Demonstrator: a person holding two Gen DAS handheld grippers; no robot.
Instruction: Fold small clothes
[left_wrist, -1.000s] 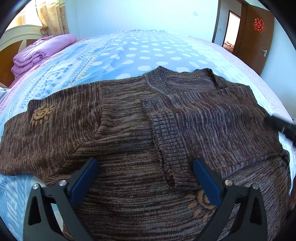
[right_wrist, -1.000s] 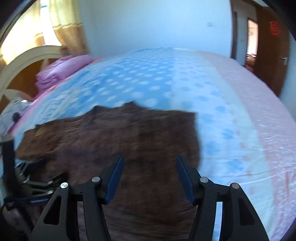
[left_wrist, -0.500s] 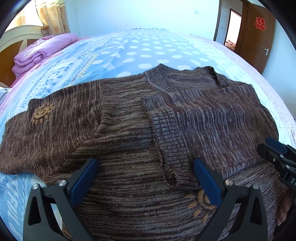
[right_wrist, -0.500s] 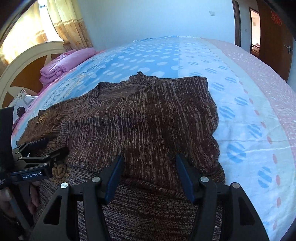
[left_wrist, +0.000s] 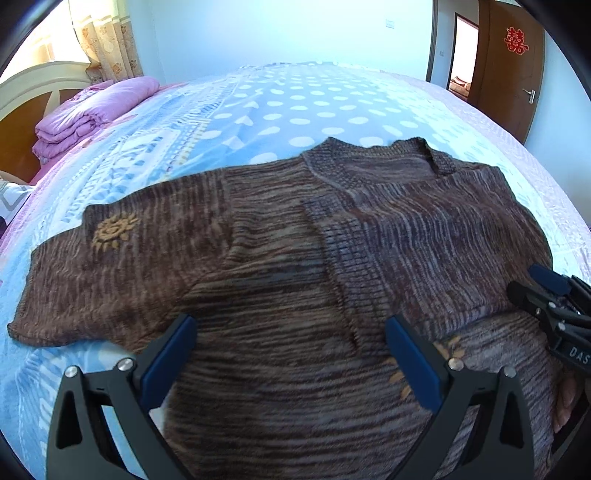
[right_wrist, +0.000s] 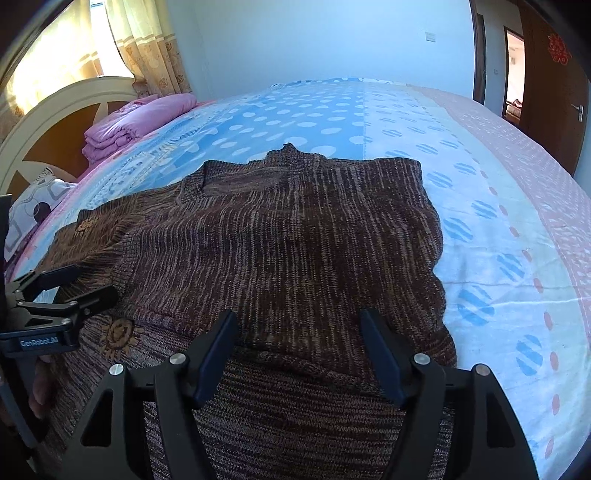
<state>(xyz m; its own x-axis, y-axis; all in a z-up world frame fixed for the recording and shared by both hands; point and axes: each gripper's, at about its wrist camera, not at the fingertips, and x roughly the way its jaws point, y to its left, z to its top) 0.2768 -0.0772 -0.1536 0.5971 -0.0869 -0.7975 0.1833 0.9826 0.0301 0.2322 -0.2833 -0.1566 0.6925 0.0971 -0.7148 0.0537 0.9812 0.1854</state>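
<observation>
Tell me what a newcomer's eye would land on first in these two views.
First the brown knit sweater spread flat across the near part of the polka-dot bedspread, one side already folded inward and a tan sun motif on the outstretched sleeve. Next, the left gripper and the right gripper hang over its near half with nothing pinched, the right one's jaws opening. Farther back, a folded pink quilt sits by the headboard.

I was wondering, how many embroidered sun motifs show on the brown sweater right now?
2. One sun motif sits on the spread sleeve at the left; the second sun motif lies near the folded-in sleeve's end by the left gripper. Others may be folded under.
</observation>
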